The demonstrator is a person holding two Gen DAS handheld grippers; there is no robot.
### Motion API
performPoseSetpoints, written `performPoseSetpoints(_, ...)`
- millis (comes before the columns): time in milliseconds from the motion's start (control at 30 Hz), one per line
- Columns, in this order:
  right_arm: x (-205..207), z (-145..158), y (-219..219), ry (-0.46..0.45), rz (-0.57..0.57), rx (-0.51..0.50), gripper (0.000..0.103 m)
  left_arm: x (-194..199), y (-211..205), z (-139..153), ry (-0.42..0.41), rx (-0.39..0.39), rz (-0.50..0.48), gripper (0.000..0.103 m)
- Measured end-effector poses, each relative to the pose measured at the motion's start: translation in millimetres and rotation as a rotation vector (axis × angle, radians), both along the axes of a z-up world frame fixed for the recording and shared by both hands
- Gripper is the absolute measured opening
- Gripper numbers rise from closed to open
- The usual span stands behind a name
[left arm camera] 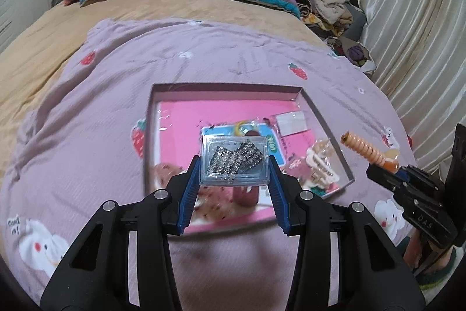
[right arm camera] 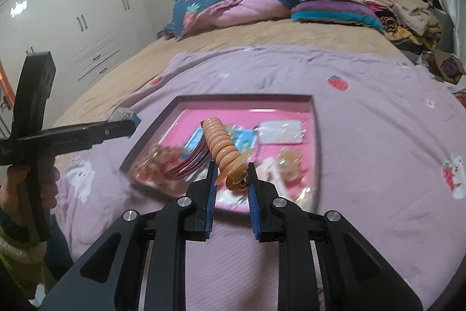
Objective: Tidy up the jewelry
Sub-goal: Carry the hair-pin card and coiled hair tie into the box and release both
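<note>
You have a clear plastic case [left arm camera: 234, 159] of glittering rhinestone hair clips lifted above the shallow pink-lined tray [left arm camera: 227, 91] on the bed. Your orange spiral hair tie [right arm camera: 219, 146] sticks up tilted over that tray, which holds clips and packets.

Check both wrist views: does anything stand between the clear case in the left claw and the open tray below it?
Nothing visible does. The left claw holds the clear case in open air above the tray. The right claw, gripping the orange spiral piece, stays off to the side. Loose items already cover much of the tray floor.
</note>
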State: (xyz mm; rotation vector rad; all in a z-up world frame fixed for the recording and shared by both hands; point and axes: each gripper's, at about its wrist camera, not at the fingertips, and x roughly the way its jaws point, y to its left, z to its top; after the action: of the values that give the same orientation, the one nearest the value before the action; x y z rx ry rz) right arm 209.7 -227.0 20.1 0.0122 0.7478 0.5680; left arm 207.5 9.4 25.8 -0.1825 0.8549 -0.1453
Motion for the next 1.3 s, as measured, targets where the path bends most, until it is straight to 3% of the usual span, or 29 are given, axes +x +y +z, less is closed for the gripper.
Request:
performPoseSetpoints(433, 28, -10, -11, 0.019, -0.073, -0.014, 0.019, 34, -18, -22, 0.051, 0.001, -0.03, 0.036)
performPoseSetpoints(1033, 31, -64, 30, 0.159, 0.037, -0.084, 0.019, 47, -15, -57, 0.125, -0.002, -0.023, 0.036)
performPoseSetpoints(1200, 30, -70, 29, 0.194, 0.03, -0.082, 0.022, 45, -15, -58, 0.127, -0.002, -0.021, 0.036)
performPoseSetpoints(1300, 27, -67, 26, 0.194, 0.018, -0.078, 0.03, 42, -15, -55, 0.123, 0.001, -0.018, 0.036)
